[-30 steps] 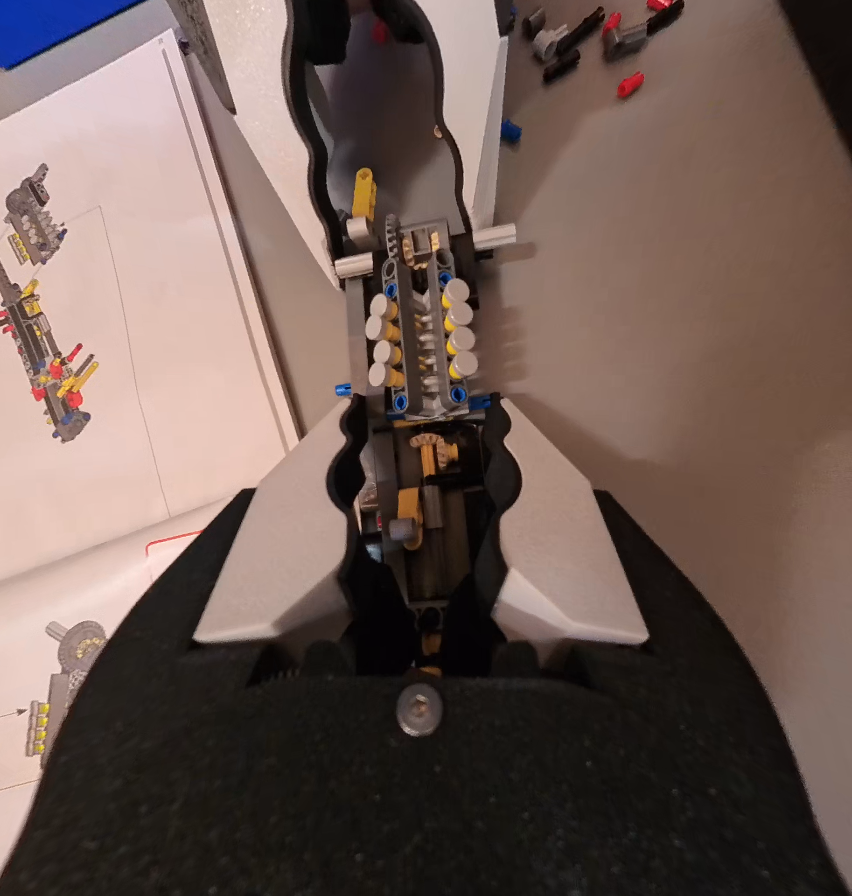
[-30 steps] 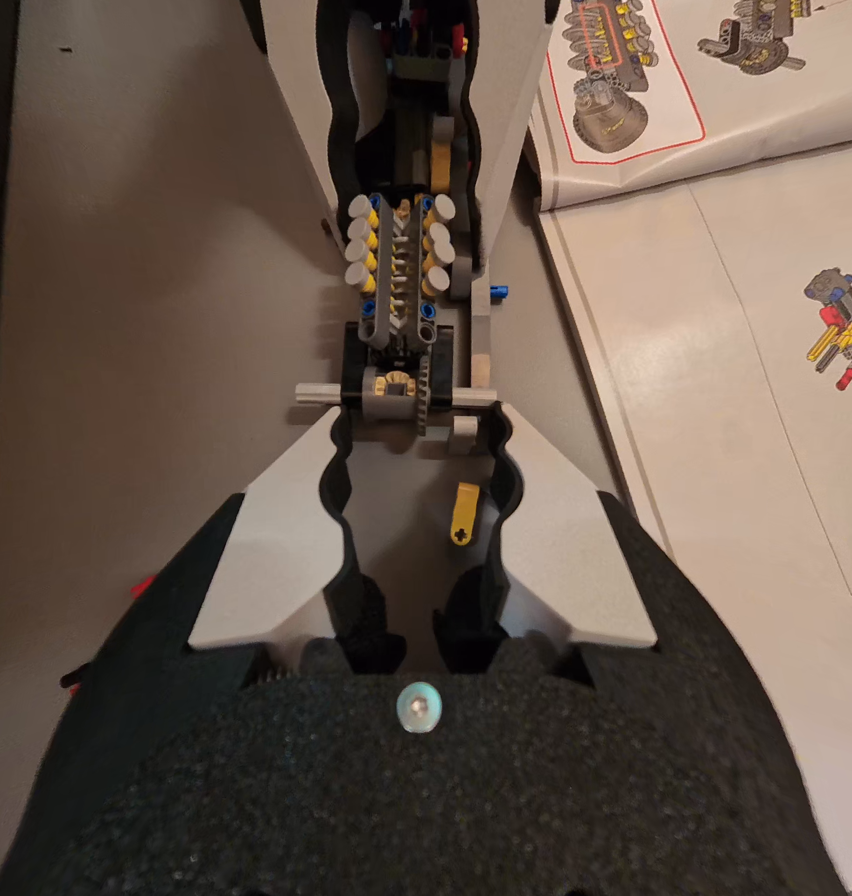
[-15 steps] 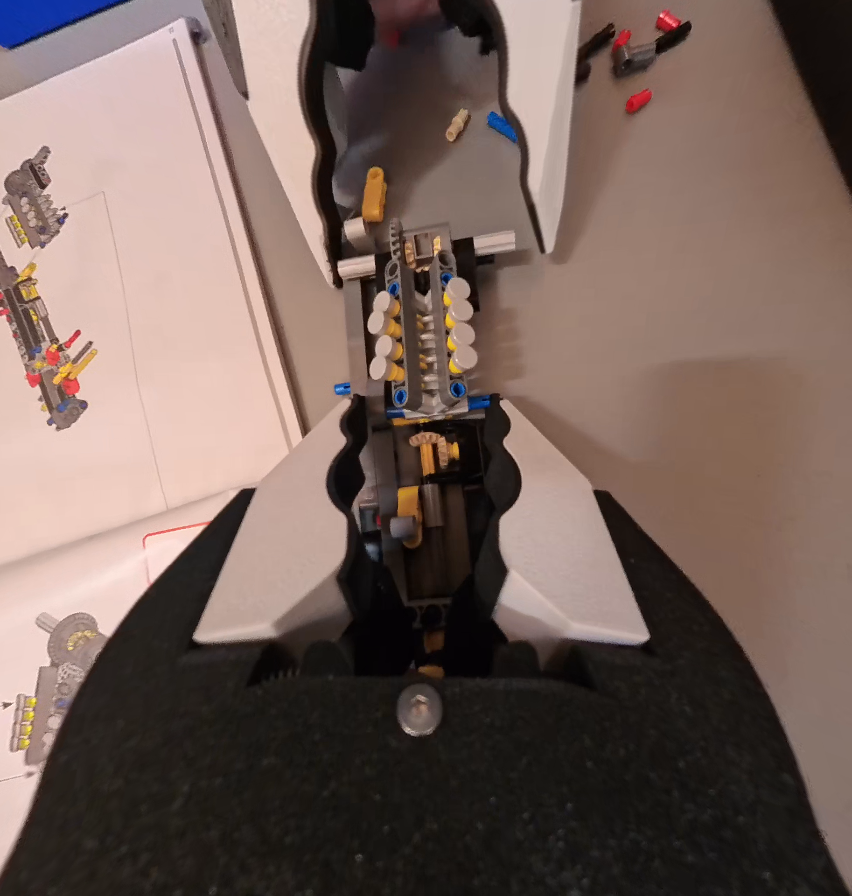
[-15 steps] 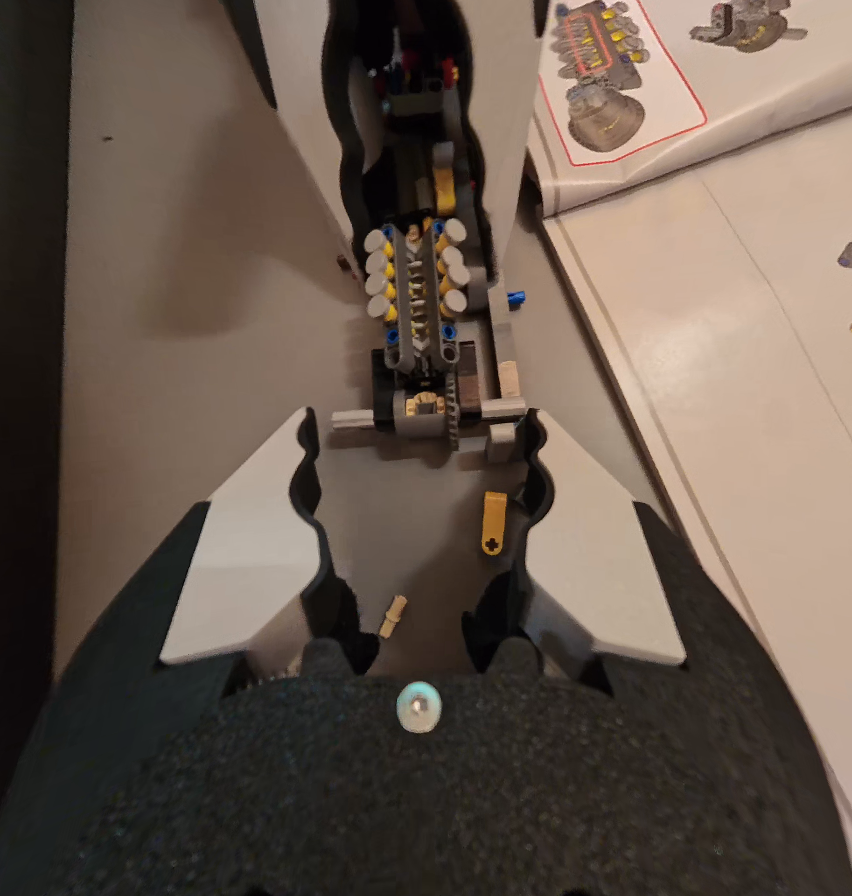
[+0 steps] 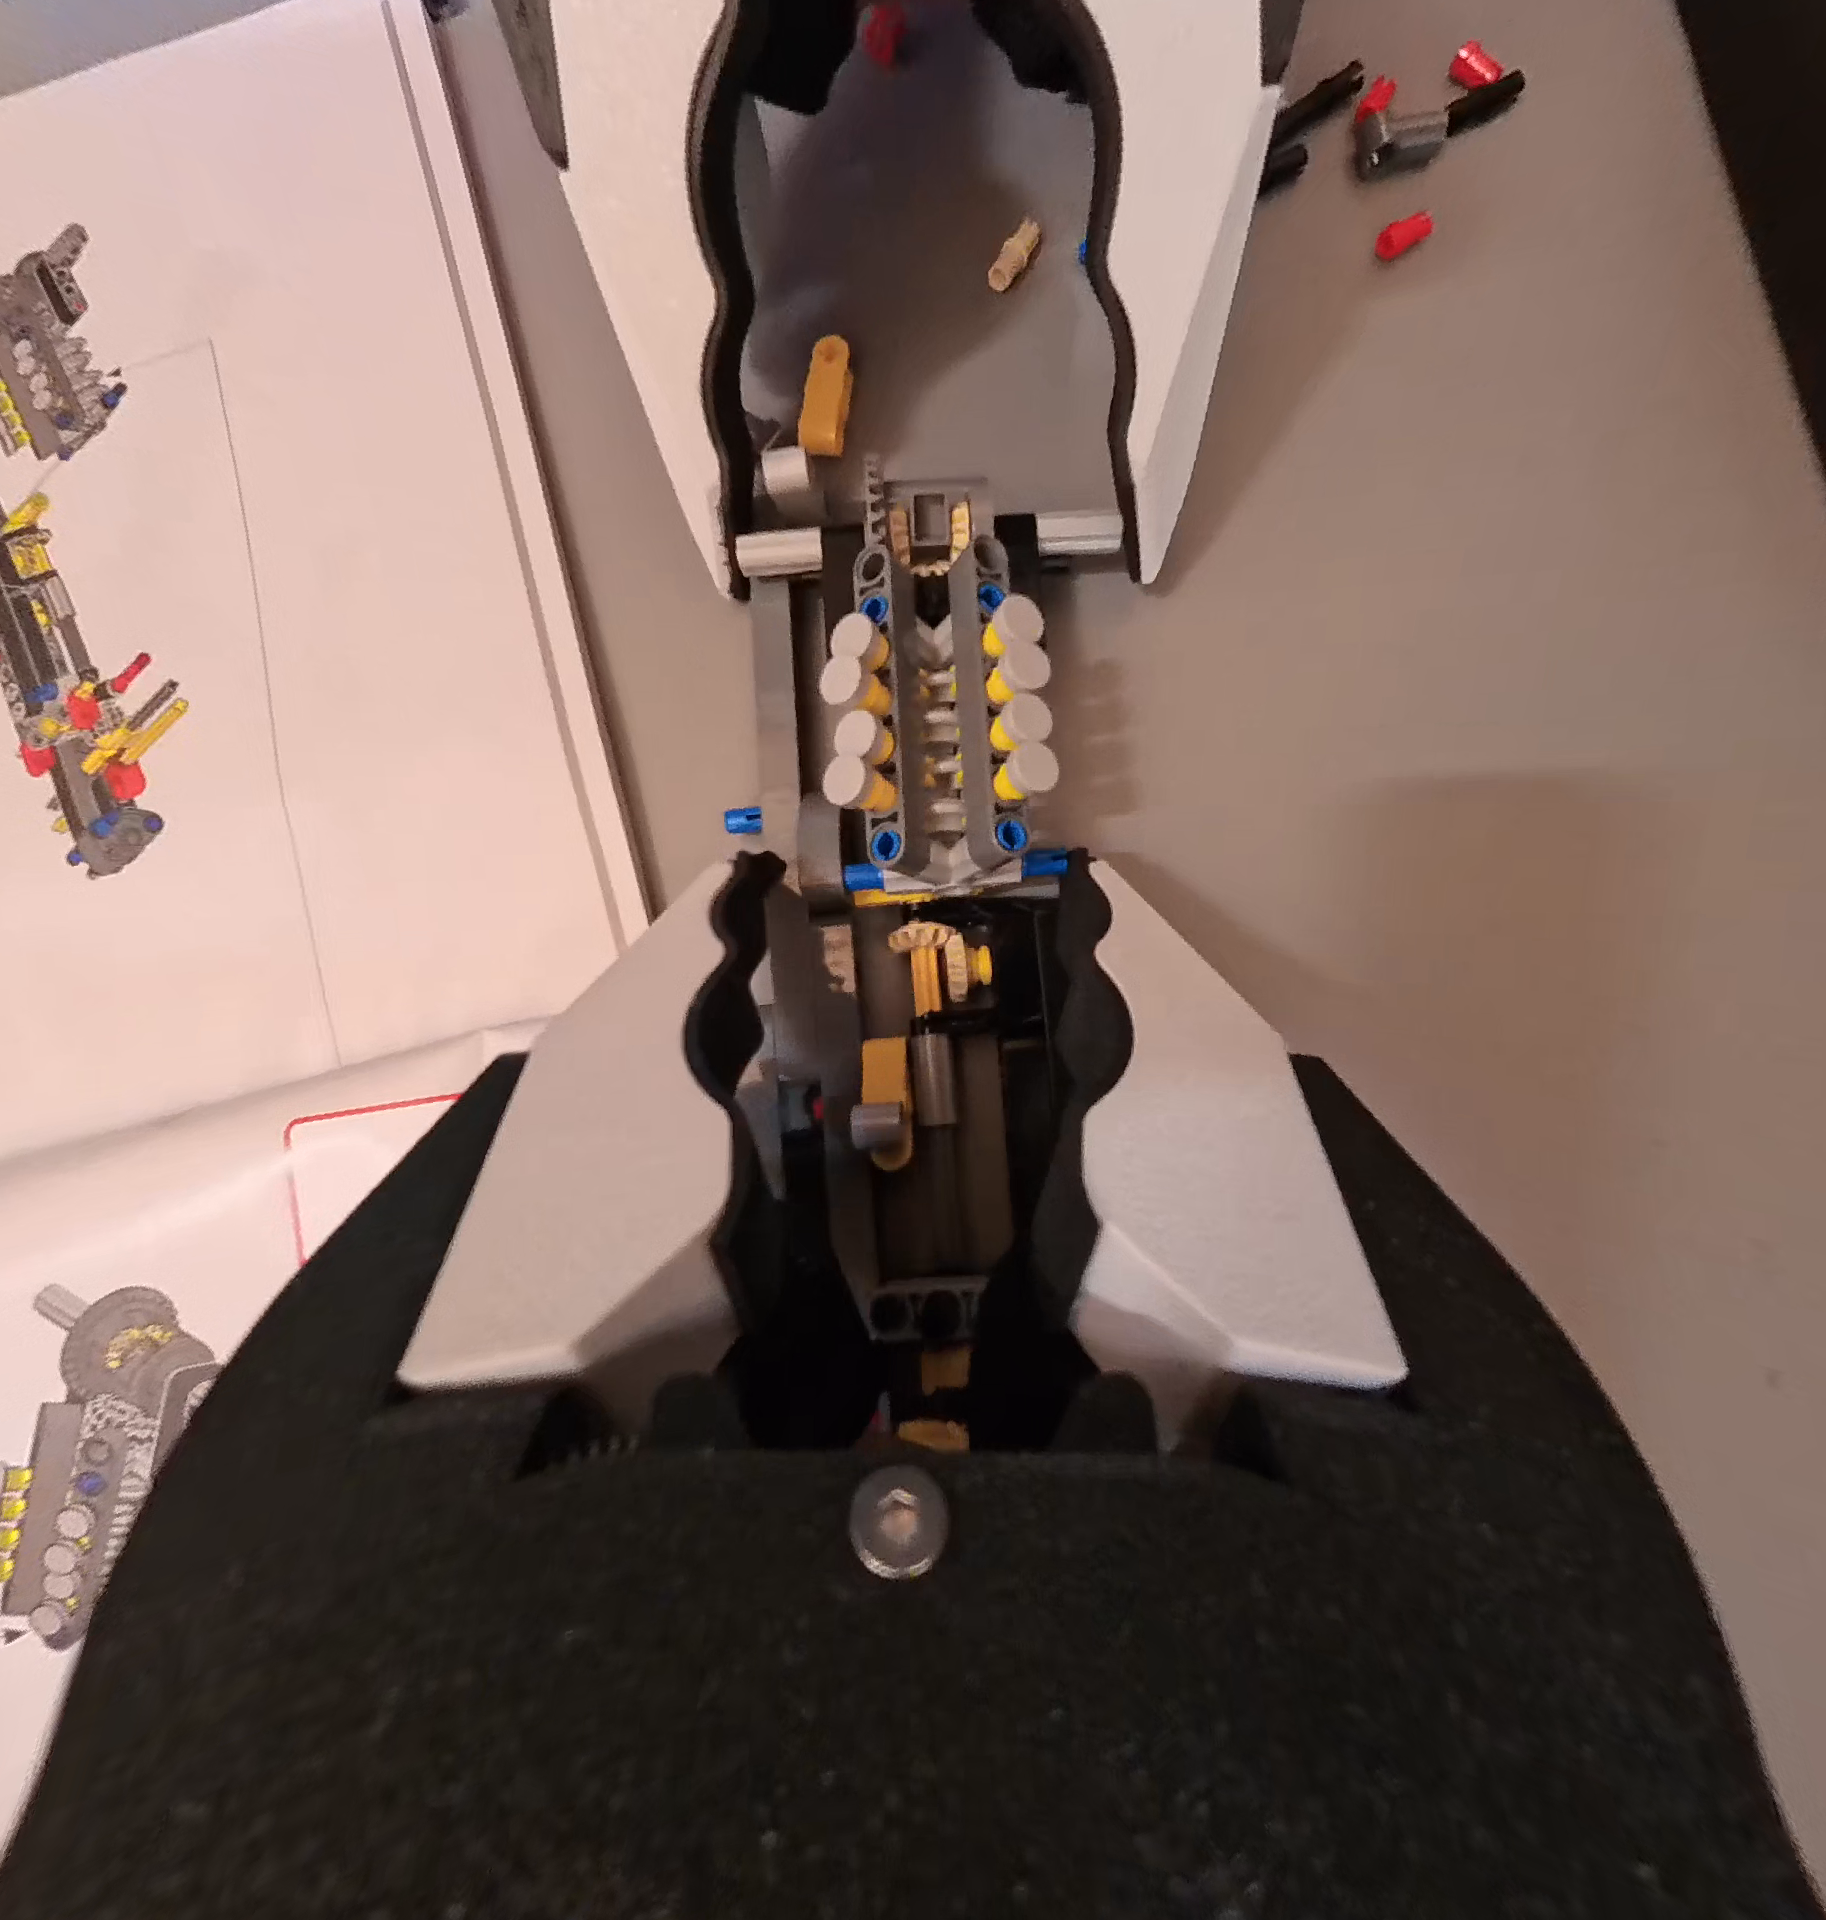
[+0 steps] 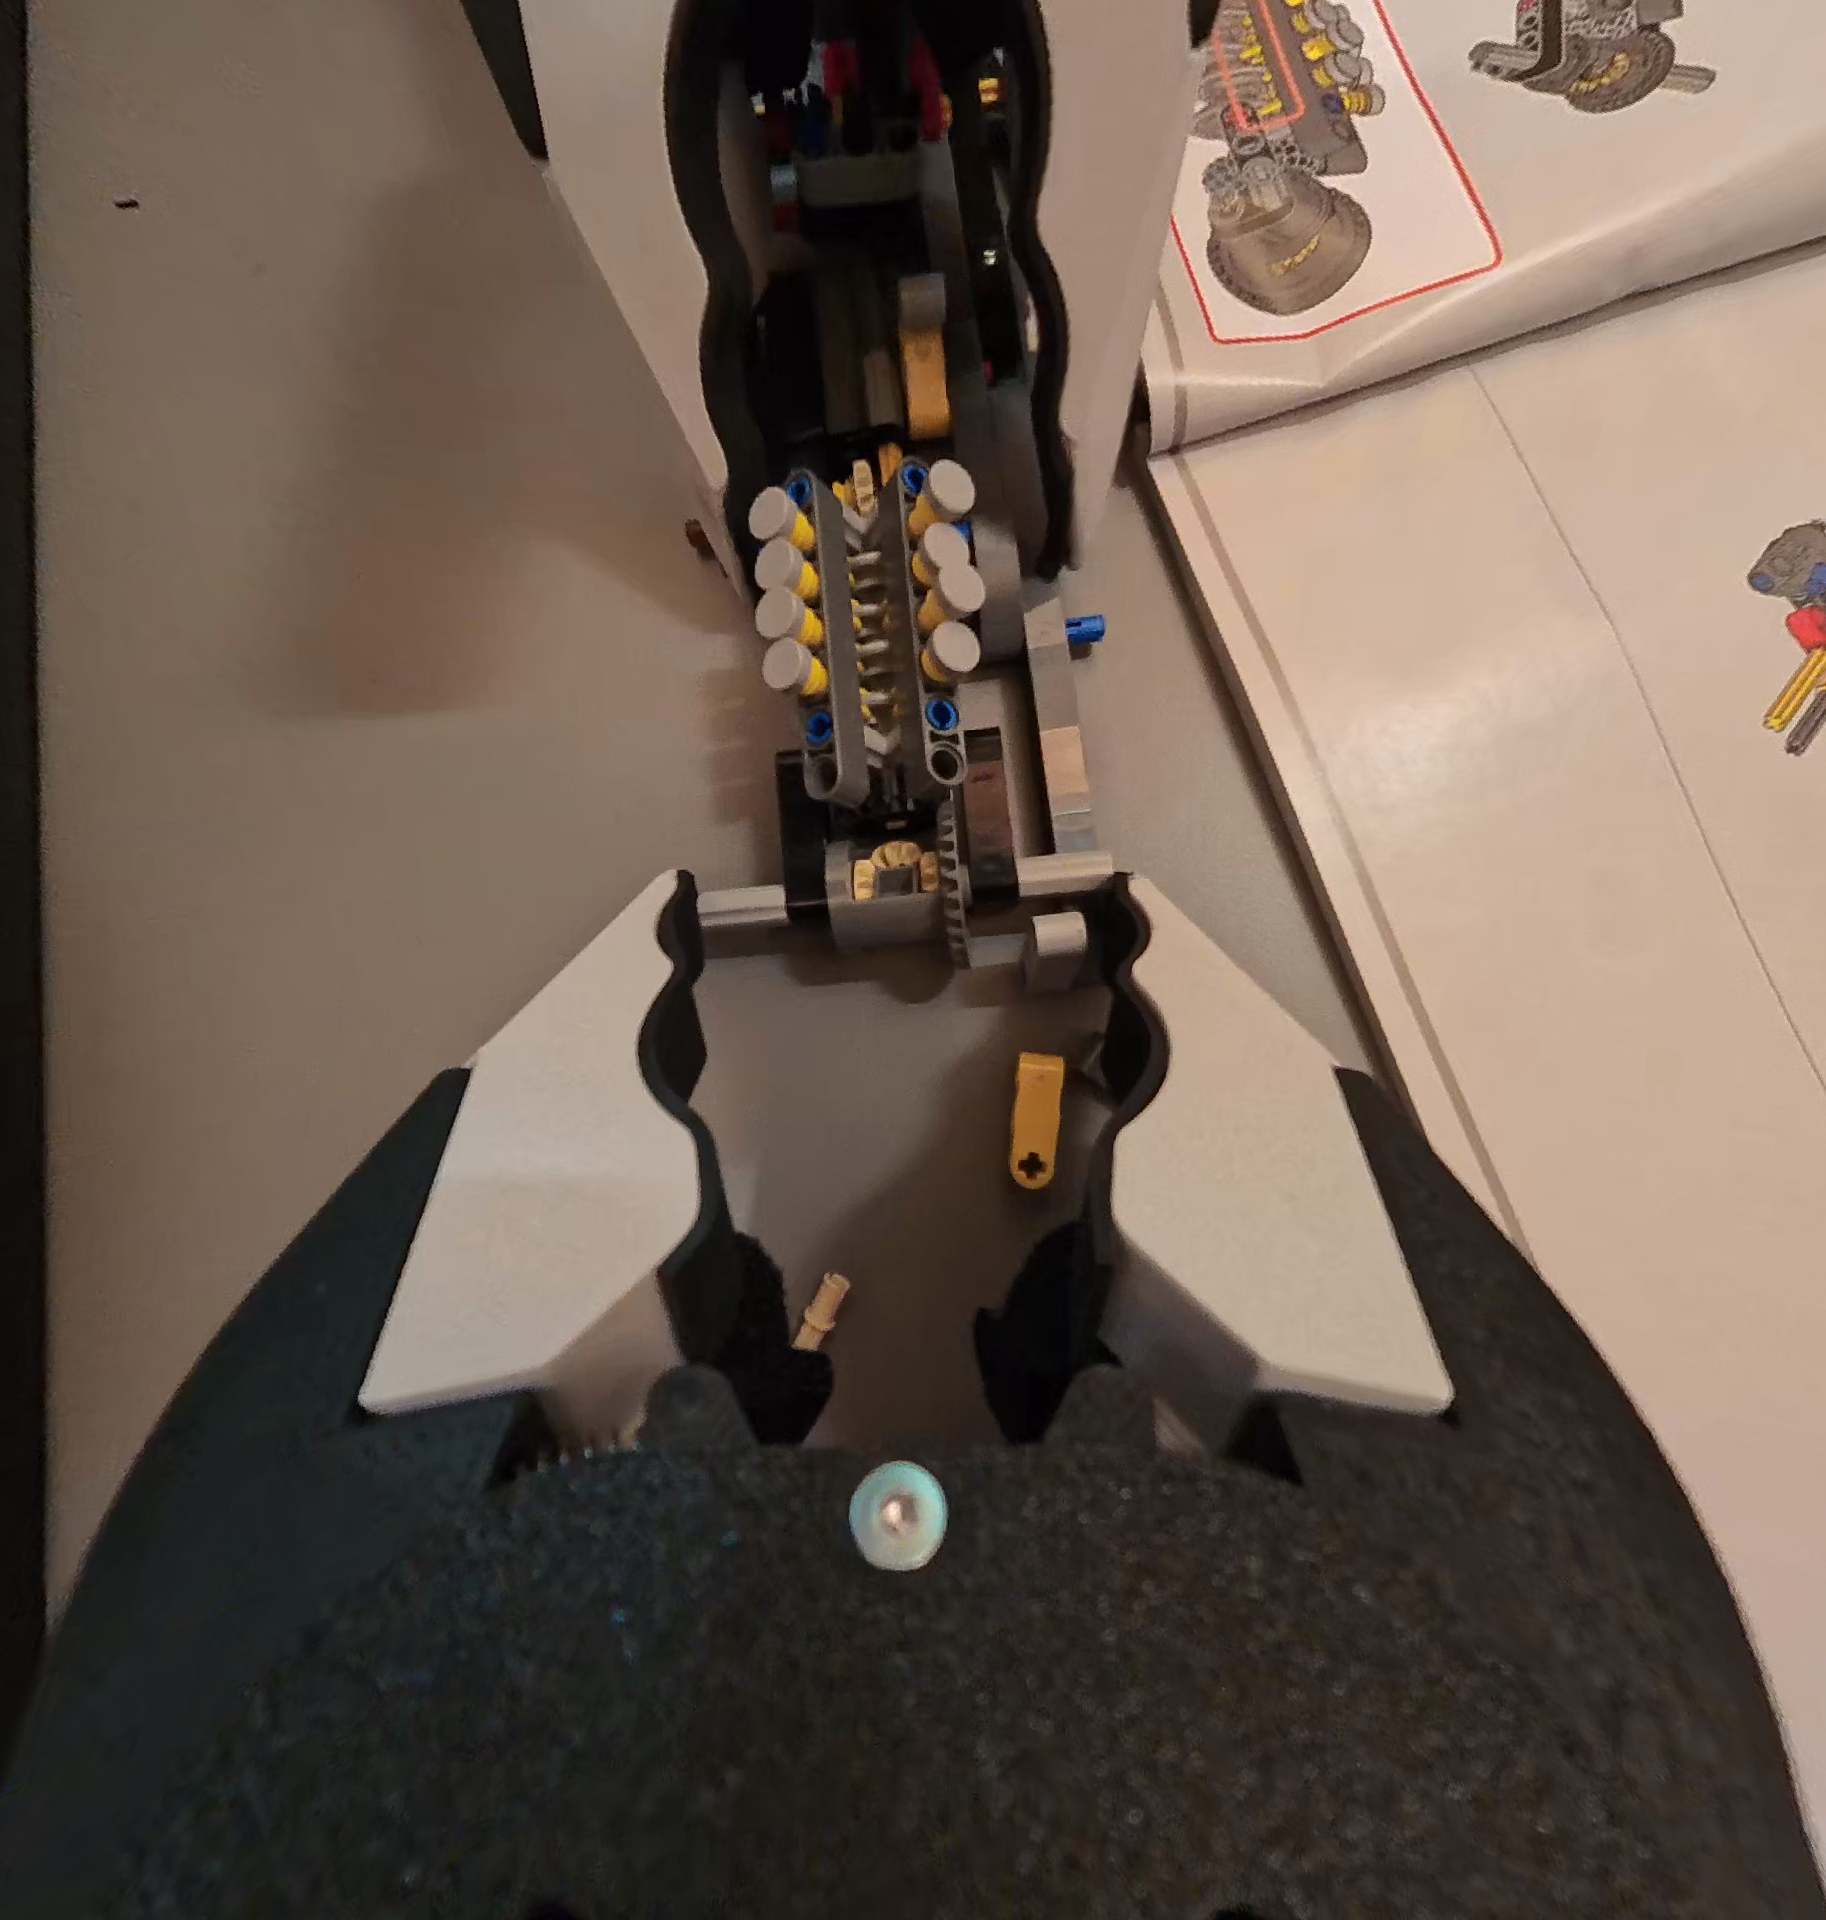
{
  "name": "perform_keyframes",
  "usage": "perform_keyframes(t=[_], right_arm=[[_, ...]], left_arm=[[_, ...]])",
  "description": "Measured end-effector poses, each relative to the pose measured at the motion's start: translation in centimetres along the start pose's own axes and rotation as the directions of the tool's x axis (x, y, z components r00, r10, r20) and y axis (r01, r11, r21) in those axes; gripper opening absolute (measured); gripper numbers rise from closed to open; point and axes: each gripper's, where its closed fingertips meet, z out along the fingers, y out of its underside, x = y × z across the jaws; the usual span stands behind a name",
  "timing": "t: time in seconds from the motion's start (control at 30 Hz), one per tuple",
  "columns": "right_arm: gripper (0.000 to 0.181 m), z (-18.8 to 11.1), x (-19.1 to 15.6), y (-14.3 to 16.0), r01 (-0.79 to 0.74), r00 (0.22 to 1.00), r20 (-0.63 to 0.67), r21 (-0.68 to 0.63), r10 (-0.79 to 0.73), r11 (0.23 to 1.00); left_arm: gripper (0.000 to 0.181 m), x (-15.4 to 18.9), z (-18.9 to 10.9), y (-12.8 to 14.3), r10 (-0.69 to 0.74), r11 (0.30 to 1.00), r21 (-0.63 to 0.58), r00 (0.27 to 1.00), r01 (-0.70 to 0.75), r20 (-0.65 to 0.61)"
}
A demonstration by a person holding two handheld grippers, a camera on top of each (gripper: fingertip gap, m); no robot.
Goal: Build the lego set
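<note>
A plain beige tabletop (image 5: pixel 1460 727) carries everything. An open white instruction booklet (image 5: pixel 296 582) lies along one side. The long grey-and-yellow lego engine assembly (image 5: pixel 930 717) rests at the middle, with a loose yellow connector (image 6: pixel 1036 1132) and a small tan pin (image 6: pixel 821 1311) just beyond its end. Small red and black pieces (image 5: pixel 1408 114) are scattered well apart.

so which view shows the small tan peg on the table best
The left wrist view. There the tan peg lies whole on the table, between the open fingers of the right gripper. In the right wrist view the peg sits low between that gripper's own fingers, its lower end against the dark padding.
</note>
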Motion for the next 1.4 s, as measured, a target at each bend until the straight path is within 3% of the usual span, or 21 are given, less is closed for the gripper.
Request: perform_keyframes(t=[0.4,0.83,1.03,1.2,1.4], right_arm=[[0.077,-0.29,0.02,-0.11,-0.035,0.997,0.070,0.005,0.034,0.999],[0.077,-0.34,0.08,-0.44,-0.097,0.990,0.104,0.038,0.093,0.995],[0.077,-0.06,0.02,-0.09,0.007,0.999,0.036,0.006,-0.007,1.000],[0.077,-0.41,-0.07,-0.42,-0.076,0.991,0.114,0.087,0.066,0.993],[0.077,-0.30,0.07,-0.15,-0.019,0.997,0.079,0.067,0.014,0.998]], left_arm=[[0.047,0.29,0.06,-0.25,0.050,0.999,0.005,0.998,-0.050,0.024],[0.041,0.18,0.00,-0.25,-0.019,1.000,0.017,1.000,0.019,-0.013],[0.041,0.28,0.03,-0.17,0.037,0.999,0.010,0.999,-0.038,0.008],[0.042,0.41,0.08,-0.32,0.038,0.999,0.016,0.999,-0.038,0.004],[0.042,0.36,0.17,-0.32,0.039,0.999,0.012,0.999,-0.039,0.018]])
